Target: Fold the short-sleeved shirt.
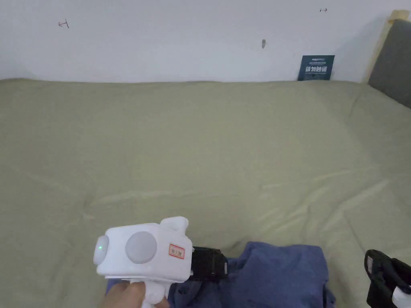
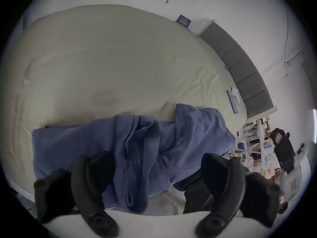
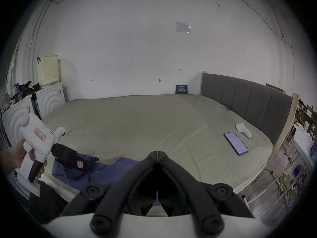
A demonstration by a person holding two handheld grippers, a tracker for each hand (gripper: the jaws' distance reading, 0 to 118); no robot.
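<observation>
So, quick rundown of what's on screen:

Shirt: the blue short-sleeved shirt (image 2: 154,149) sits bunched and wrinkled at the near edge of the bed, bottom centre of the head view, lower middle of the left gripper view. Not flat at all, folds and ridges all over it.

Left gripper: the left gripper (image 2: 154,178) has its jaws spread wide, one at lower left of its own view and one at lower right, with the shirt showing in the gap between them. Nothing pinched. In the head view the white body sits at lower left with the black jaw end pointing right, over the shirt's left part. Can't tell if it touches the cloth.

Left hand: a hand (image 3: 15,155) holds the white handle at the far left of the right gripper view.

Right gripper: the right gripper (image 3: 157,153) has its jaw tips pressed together, bottom centre of its own view, with nothing between them. It's off the shirt, at the bottom right corner of the head view.

Bed: olive-green sheet (image 1: 200,152), lightly creased, taking up most of the head view.

Phone: a phone (image 3: 235,143) lies screen-up at the right of the right gripper view, well apart from the shirt.

White controller: a small white controller (image 3: 243,130) just beside the phone, near the grey headboard (image 3: 248,97).

Wall: a white wall (image 1: 180,40) with a dark blue card (image 1: 316,67) leaning at its base, upper right of the head view.
</observation>
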